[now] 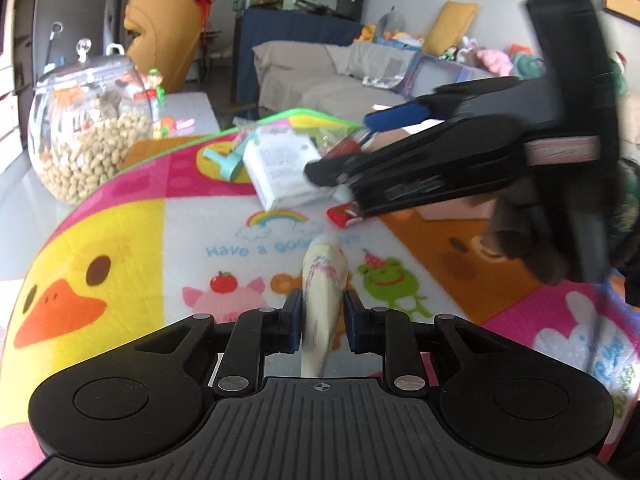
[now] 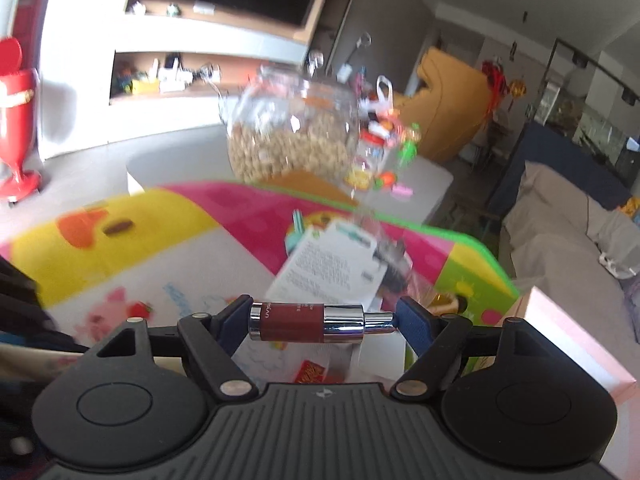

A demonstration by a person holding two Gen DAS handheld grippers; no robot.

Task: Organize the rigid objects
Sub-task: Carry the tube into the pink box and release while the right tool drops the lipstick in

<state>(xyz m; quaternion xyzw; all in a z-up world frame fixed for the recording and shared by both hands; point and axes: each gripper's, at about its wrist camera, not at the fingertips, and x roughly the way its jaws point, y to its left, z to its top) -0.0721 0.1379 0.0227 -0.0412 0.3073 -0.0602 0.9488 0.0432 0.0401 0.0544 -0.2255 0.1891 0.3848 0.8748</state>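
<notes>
My left gripper [image 1: 322, 322] is shut on a cream tube with coloured print [image 1: 323, 280], held above the cartoon play mat [image 1: 120, 240]. My right gripper [image 2: 322, 318] is shut end to end on a dark red lipstick with a silver cap [image 2: 320, 322]. In the left wrist view the right gripper [image 1: 352, 160] hovers over the mat beside a white printed box [image 1: 280, 168], and the red lipstick [image 1: 345, 215] shows under it. The white box also shows in the right wrist view [image 2: 332, 268].
A glass jar of nuts [image 1: 84, 132] stands at the mat's far left; it also shows in the right wrist view [image 2: 292, 136]. A teal item [image 1: 224, 160], small toys [image 2: 384, 160] and a pink box [image 2: 576, 340] lie around. A sofa [image 1: 340, 72] is behind.
</notes>
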